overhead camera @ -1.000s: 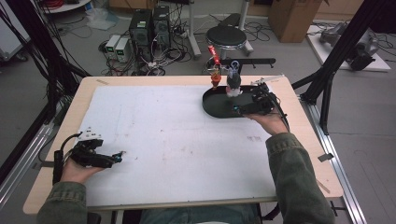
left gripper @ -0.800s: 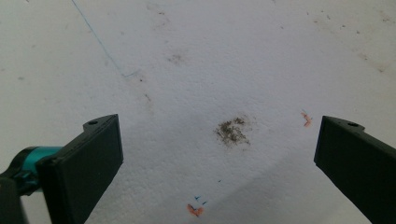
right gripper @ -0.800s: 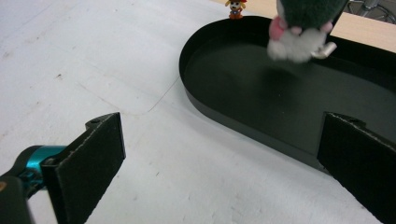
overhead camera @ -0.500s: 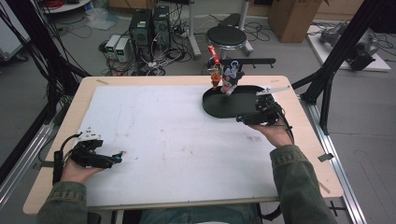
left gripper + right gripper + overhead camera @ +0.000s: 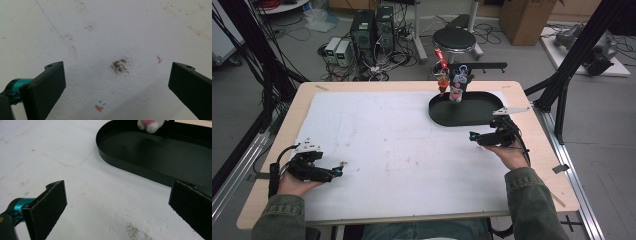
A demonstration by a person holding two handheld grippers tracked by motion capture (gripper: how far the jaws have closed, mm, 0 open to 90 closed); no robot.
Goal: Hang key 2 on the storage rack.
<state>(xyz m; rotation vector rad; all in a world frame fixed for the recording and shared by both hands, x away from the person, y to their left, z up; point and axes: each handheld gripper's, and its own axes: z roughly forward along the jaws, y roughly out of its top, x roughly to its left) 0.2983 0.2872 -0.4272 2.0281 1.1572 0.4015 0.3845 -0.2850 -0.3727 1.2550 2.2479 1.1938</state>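
Jaws of my right gripper point(image 5: 117, 207) stand wide apart with nothing between them; in the right gripper view they frame bare white table cover point(image 5: 75, 170) and the near rim of the black oval tray point(image 5: 140, 170), which runs behind my right-hand jaw. In the high view my right gripper point(image 5: 474, 136) sits just outside the tray's point(image 5: 464, 122) near edge, held low over the cover by my right hand point(image 5: 508, 152), grey three-cornered plate on top.

Tray contents: a small plush toy point(image 5: 457, 90), white and pink with a grey upper part, stands at the far end of the tray. In the right gripper view its white and pink underside point(image 5: 150, 124) shows at the top edge. Just beside it, at the table's far edge, is a small red and orange item point(image 5: 442, 75); I cannot tell what it is.

My left gripper point(image 5: 339, 171) lies near the left front corner of the table, well apart from the tray, held by my left hand point(image 5: 294, 182). Its jaws are equally wide open and grip nothing. Between them in the left gripper view: a dark smudge point(image 5: 119, 66) on the cover, two small orange-and-blue pen marks point(image 5: 99, 107) point(image 5: 159, 59), and a thin blue line point(image 5: 50, 22).

Writing: no legible labels or brands on the tray, toy or cover.
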